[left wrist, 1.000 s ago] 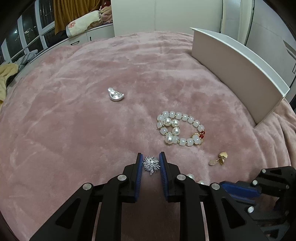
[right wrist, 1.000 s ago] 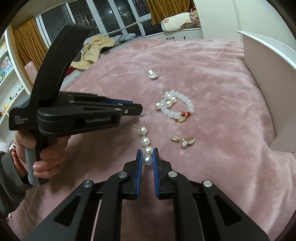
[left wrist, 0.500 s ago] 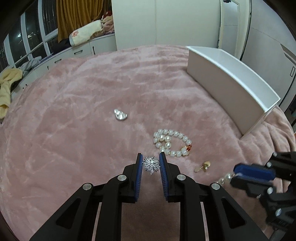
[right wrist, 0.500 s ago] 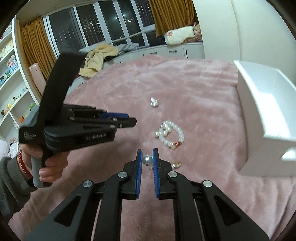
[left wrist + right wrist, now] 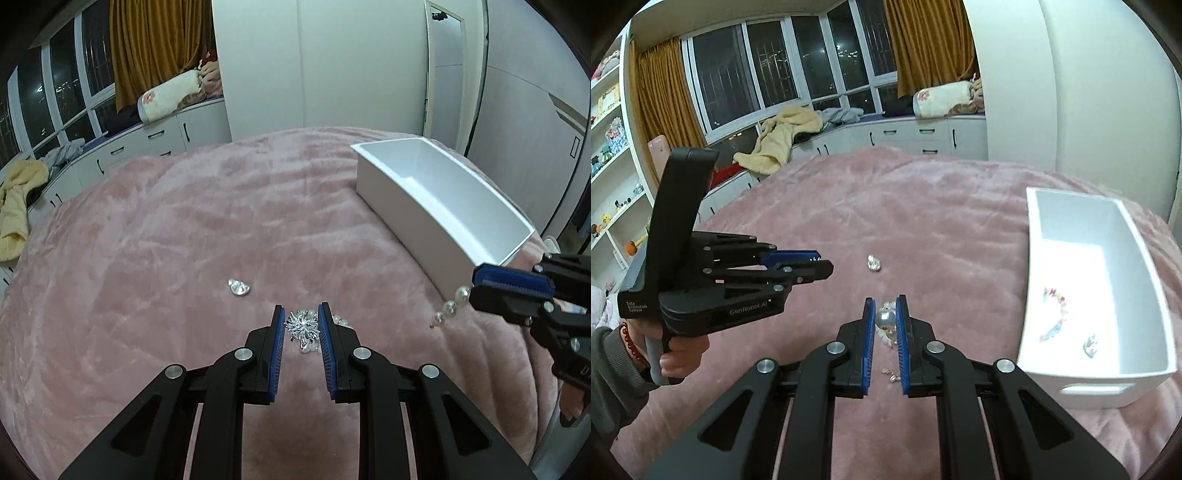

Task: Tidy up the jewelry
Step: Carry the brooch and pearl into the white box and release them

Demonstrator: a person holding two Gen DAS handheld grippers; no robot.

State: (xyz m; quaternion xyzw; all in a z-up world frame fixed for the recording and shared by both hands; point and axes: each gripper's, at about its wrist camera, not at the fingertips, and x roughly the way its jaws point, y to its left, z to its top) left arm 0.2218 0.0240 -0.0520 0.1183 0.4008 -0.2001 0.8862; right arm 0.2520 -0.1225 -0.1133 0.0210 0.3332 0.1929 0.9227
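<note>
My left gripper [image 5: 301, 325] is shut on a spiky silver brooch [image 5: 302, 328], held above the pink bedspread [image 5: 184, 240]. My right gripper [image 5: 885, 317] is shut on the end pearl [image 5: 885, 318] of a short pearl strand [image 5: 448, 306], which dangles below its fingers in the left wrist view. On the bedspread lie a silver charm [image 5: 239, 288] [image 5: 874, 263], a pearl bracelet [image 5: 886, 338] mostly hidden behind the fingers, and a small gold earring [image 5: 892, 376]. The white box [image 5: 1082, 373] [image 5: 406, 218] stands to the right with a colourful bracelet [image 5: 1054, 314] inside.
A person's hand and grey sleeve [image 5: 613, 369] hold the left gripper [image 5: 820, 264]. White drawers [image 5: 916, 136] under the windows carry a yellow garment [image 5: 783, 144] and a rolled blanket [image 5: 942, 98]. Shelves [image 5: 609, 155] stand at far left, a white wardrobe [image 5: 332, 62] behind the bed.
Both grippers have risen from the bedspread with their pieces still held. The pearl strand has left the fabric and now hangs free. The box's inside has come into view.
</note>
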